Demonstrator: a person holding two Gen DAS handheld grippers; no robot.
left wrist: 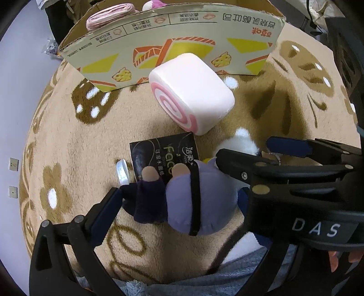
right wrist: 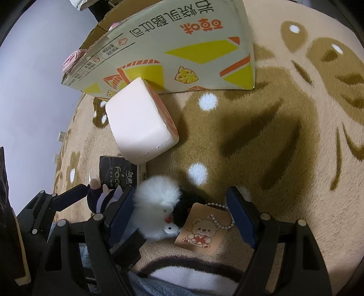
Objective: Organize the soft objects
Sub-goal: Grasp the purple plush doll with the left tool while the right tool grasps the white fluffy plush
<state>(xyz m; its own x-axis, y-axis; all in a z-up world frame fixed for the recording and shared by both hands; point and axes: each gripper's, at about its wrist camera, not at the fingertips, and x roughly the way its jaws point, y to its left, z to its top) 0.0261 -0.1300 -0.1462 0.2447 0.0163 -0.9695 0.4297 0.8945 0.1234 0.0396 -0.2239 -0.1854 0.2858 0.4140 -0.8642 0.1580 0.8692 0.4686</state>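
Note:
A purple plush doll lies on the beige rug between the fingers of my open left gripper; it also shows in the right wrist view. A fluffy white and black plush with a bear tag lies between the fingers of my open right gripper; its left finger touches the fur. A pink swirl roll cushion lies in front of the cardboard box. A black tissue pack lies beside the doll.
A pink rolled item and another plush sit inside the box. The patterned rug stretches to the right. The bare floor lies to the left of the rug. My right gripper's body crowds the doll's right side.

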